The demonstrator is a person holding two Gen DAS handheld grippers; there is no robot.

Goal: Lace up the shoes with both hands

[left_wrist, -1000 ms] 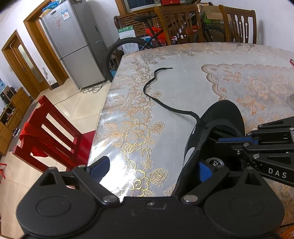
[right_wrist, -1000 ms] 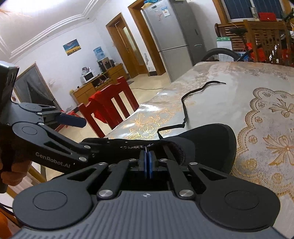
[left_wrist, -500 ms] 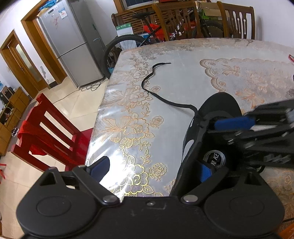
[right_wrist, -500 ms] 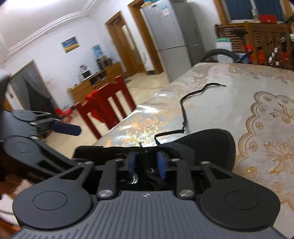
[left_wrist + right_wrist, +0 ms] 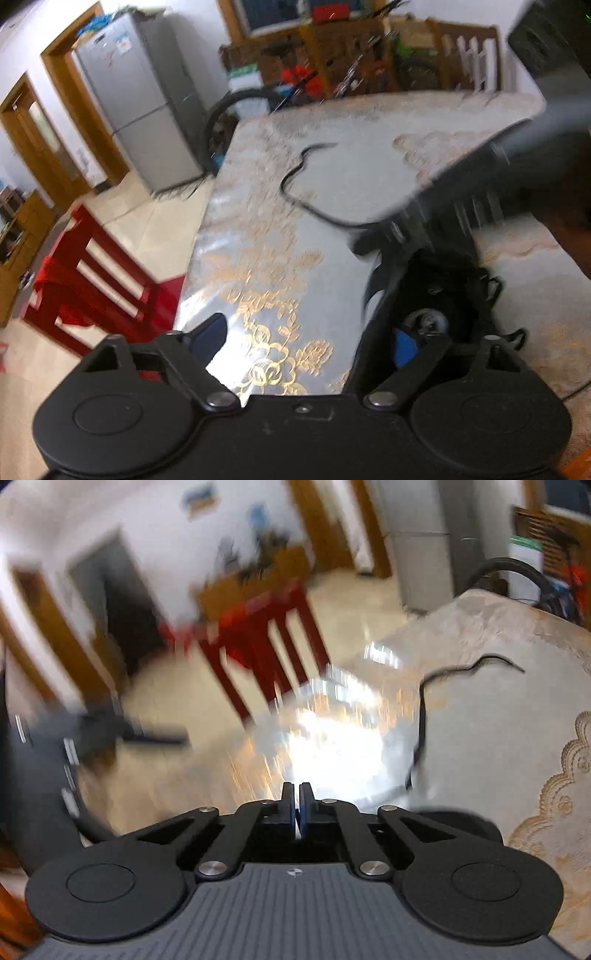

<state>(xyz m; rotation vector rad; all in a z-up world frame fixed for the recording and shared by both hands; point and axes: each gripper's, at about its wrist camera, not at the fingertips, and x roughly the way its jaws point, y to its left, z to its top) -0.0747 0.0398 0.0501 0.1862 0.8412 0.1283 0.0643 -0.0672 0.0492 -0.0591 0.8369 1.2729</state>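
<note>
- Left wrist view, 7 to 9 o'clock: one red chair (image 5: pixel 96 280) stands on the tiled floor beside the table (image 5: pixel 258 236).
- Left wrist view, 6 o'clock: the left gripper (image 5: pixel 310 332) stands wide apart, its jaws having just been closing a little. One blue pad hangs over bare tablecloth and the other sits inside the shoe's collar, so the shoe wall lies between them, but no pad visibly presses on it; the gripper is judged released.
- Left wrist view, 4 o'clock: one black shoe (image 5: pixel 443 295) rests on the table, heel opening toward the camera.
- Left wrist view, 12 to 1 o'clock: one black lace (image 5: pixel 295 177) runs from the shoe's front across the tablecloth, its free end lying loose, far from the shoe.
- Left wrist view, 2 o'clock: the right gripper's body crosses above the shoe as a dark blur.
- Right wrist view, 6 o'clock: the right gripper (image 5: pixel 297 805) is clenched, blue pads together; nothing can be seen between them, though they are too tight to be certain.
- Right wrist view, 2 to 3 o'clock: the same lace trails over the table.
- Progress, as a judgement: lacing is at an early stage. Most of the lace lies outside the eyelets; threading, crossing and tightening remain.
- Count: one shoe, one lace, two grippers, one red chair.
</note>
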